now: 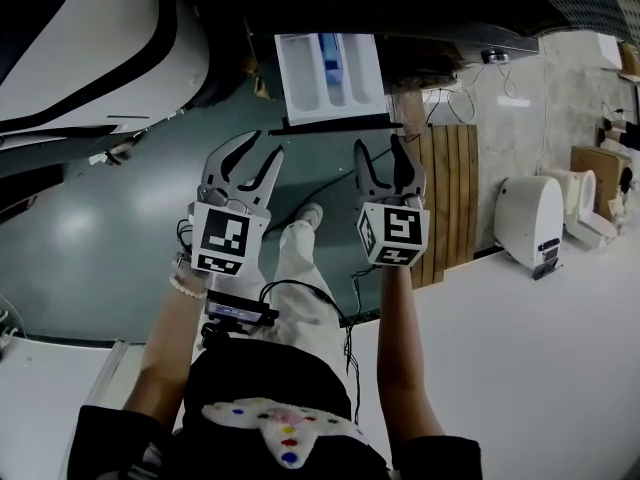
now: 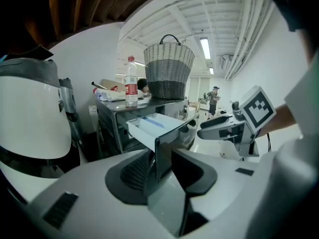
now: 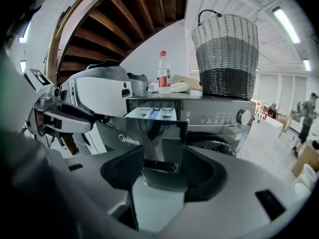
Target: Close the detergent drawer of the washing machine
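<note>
The washing machine (image 3: pixel 219 114) has its detergent drawer (image 1: pixel 330 73) pulled out: a white tray with a blue insert behind a dark glossy front panel (image 1: pixel 335 123). My left gripper (image 1: pixel 262 148) and right gripper (image 1: pixel 380 148) hover side by side just short of that panel, both open and holding nothing. In the left gripper view the drawer (image 2: pixel 149 125) juts toward me, and its panel (image 2: pixel 163 153) shows in the gap between the jaws, with the right gripper (image 2: pixel 222 128) off to the right. From the right gripper view the panel (image 3: pixel 164 143) fills the gap between the jaws, untouched.
A woven basket (image 3: pixel 227 59), a bottle (image 3: pixel 162 68) and cloths sit on top of the machine. A large white rounded unit (image 3: pixel 99 94) stands left of it. Wooden planks (image 1: pixel 455 198) and a small white appliance (image 1: pixel 528 223) lie to the right. People stand far off.
</note>
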`<state>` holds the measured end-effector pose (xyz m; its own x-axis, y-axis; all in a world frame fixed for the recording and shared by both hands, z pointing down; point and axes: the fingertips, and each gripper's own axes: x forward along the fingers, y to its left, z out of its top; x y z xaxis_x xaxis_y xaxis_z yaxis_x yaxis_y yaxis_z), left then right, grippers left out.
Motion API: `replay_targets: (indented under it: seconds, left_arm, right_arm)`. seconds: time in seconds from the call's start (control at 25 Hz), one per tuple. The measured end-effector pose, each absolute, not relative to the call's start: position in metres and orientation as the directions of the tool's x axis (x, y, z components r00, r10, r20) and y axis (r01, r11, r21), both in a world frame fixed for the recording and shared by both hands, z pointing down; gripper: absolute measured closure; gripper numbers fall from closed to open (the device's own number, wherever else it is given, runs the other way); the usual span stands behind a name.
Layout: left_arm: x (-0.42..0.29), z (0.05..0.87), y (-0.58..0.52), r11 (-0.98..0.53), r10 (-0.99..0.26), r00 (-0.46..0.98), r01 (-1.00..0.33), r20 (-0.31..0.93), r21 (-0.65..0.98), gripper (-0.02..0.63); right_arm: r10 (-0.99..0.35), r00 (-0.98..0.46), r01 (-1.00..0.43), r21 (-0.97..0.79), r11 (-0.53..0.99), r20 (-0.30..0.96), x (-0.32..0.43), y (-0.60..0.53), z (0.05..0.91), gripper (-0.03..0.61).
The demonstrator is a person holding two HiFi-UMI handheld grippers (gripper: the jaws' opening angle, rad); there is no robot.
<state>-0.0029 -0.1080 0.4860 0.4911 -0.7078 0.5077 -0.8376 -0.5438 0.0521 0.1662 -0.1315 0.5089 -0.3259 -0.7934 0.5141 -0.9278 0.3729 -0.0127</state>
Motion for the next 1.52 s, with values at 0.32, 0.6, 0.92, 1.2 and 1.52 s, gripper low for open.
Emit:
replay_targets:
  seconds: [0.32,0.6,0.92,1.2,1.52]
  left_arm:
    - [-0.002,0.506,-0.109,-0.512,-0.714,0.458,-0.858,0.529,0.052,0.472]
    - [-0.002,0.512,-0.115,-0.468,-0.732,0.434,-0.881,0.524,0.076,0.482]
    - [-0.002,0.513,-0.117,-0.454,-0.742,0.405,-0.890,0.534,0.044,0.500]
    - [-0.002,0.512,-0.116,-0.453,-0.740,0.404,-0.890,0.537,0.046,0.499]
    - [-0.002,0.511,-0.118,-0.463,-0.732,0.412,-0.885,0.542,0.048,0.497]
  right_arm:
    - [-0.774,-0.328,-0.924,-0.013,0.383,0.542,0.171,-0.138,0.531,0.351]
    - [-0.762,-0.346,-0.919,-0.036,0.392,0.548,0.169,-0.144,0.537,0.351]
    - [-0.767,-0.336,-0.920,-0.017,0.391,0.547,0.170,-0.146,0.538,0.344]
    - [-0.768,-0.327,-0.920,0.001,0.392,0.551,0.171,-0.144,0.536,0.350]
    - [-0.769,-0.313,-0.925,0.006,0.381,0.558,0.170,-0.146,0.536,0.348]
